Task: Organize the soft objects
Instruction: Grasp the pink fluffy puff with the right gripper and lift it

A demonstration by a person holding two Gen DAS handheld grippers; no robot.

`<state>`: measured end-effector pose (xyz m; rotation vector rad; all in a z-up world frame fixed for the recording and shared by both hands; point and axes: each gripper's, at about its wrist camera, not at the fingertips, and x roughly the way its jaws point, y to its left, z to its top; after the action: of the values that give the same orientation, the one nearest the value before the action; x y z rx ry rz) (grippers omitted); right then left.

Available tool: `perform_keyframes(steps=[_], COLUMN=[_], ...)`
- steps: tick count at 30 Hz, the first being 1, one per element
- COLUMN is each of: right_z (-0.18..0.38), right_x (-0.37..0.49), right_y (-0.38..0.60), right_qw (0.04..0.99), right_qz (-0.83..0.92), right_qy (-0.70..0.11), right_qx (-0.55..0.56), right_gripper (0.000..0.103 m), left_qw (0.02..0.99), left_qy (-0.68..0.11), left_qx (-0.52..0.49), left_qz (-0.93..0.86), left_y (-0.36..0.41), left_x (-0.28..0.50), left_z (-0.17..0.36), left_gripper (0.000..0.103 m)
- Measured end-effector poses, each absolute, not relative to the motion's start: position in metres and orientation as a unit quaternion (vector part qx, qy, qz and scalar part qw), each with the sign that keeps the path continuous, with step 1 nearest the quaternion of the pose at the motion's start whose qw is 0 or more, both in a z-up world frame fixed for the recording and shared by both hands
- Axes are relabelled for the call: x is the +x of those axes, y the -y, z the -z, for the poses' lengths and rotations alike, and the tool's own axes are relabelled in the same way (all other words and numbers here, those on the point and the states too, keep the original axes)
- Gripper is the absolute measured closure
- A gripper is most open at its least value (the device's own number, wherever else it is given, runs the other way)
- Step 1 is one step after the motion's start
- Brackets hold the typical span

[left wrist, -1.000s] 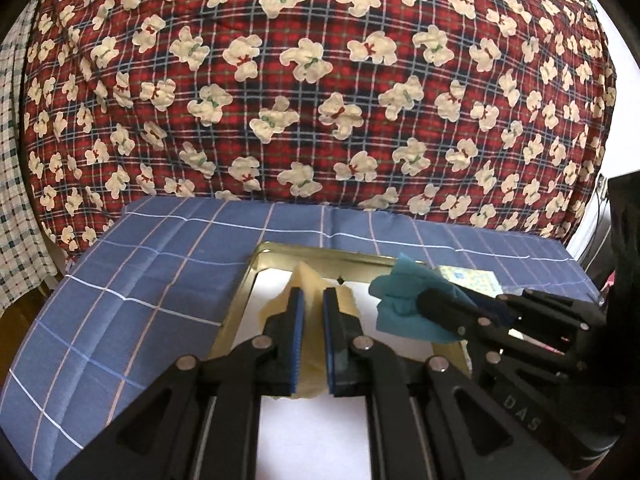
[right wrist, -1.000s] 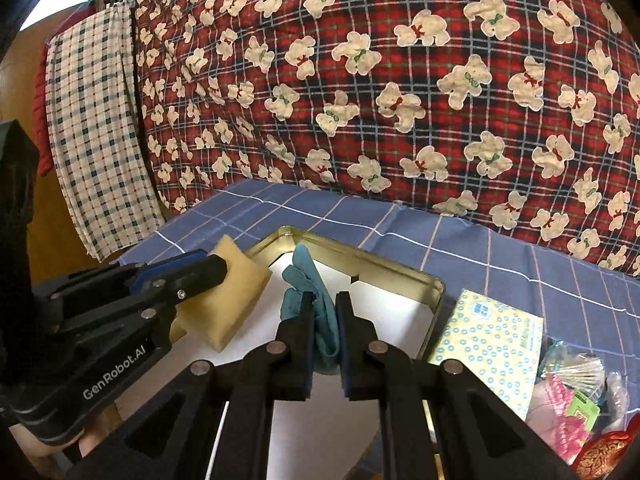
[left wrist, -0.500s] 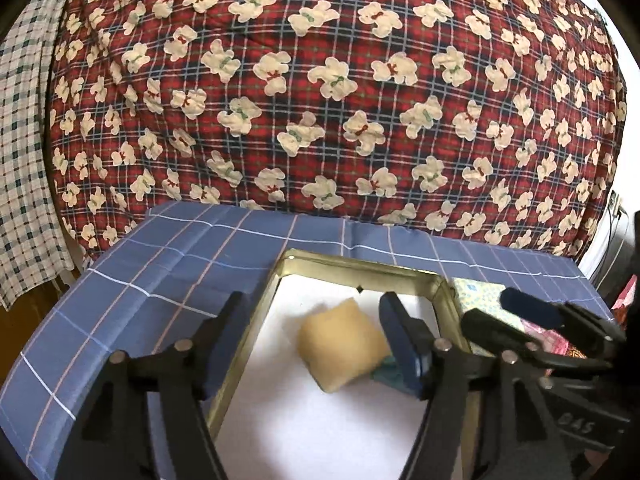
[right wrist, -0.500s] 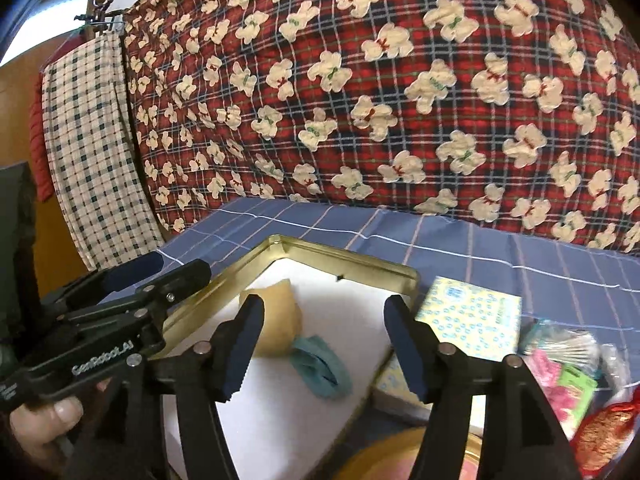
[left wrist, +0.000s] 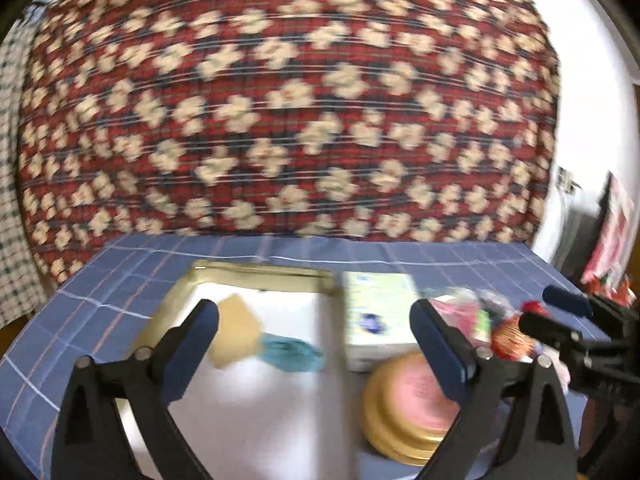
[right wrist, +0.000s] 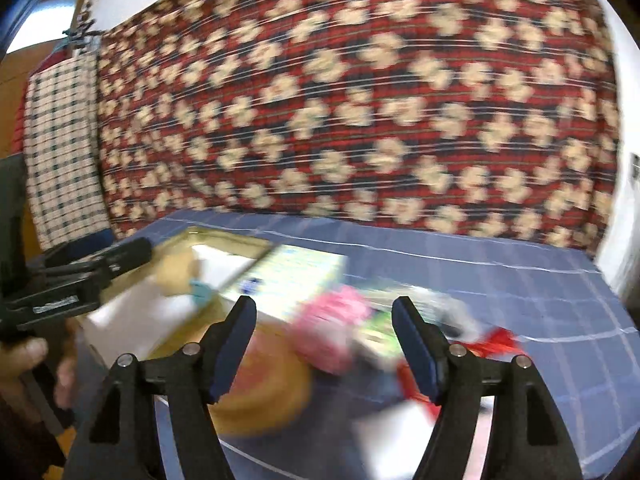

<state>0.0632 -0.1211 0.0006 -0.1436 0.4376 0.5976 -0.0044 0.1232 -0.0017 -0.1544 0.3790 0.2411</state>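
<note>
Left tongs bear a label, blurred, perhaps unreadable.

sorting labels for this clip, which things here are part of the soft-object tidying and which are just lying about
Part of the job:
- yellow sponge, in the tray
- teal cloth, in the tray beside it
- gold-rimmed tray
- pink fluffy item, right of the tray
- left gripper and right gripper, both open and empty

Just lying about:
- tissue pack
- round gold tin
- bear-print quilt
- checked cloth
</note>
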Motion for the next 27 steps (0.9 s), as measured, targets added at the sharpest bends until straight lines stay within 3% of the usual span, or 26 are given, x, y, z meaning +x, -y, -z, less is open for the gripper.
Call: perform_keyframes(steps=[10,19,27], right_z=[0.012,0.051,0.073], right_x=[0.082,0.085,0.091], right_y=[0.230,0.248,0.240], right_qw=[0.949,0.930,0.915], right_qz=[-0.200,-0.208,-0.218], right_qy=[-0.241,-0.301,-0.335], right_qx=[-0.041,-0.040,-0.054], right_gripper=[0.028,0.027,0.028], left_qw=[0.979,0.971,0.964], left_qy=[-0.201,-0.237,-0.258], left_qx=[-0.027,0.011,0.021], left_qz=[-0.022,0.043,0.054], left_y=[-0.019,0.052,0.068], left_x=[0.010,0.028,0.035], left_z=[0.007,0.027,0.040], left_gripper=[0.003,0.003,0.003])
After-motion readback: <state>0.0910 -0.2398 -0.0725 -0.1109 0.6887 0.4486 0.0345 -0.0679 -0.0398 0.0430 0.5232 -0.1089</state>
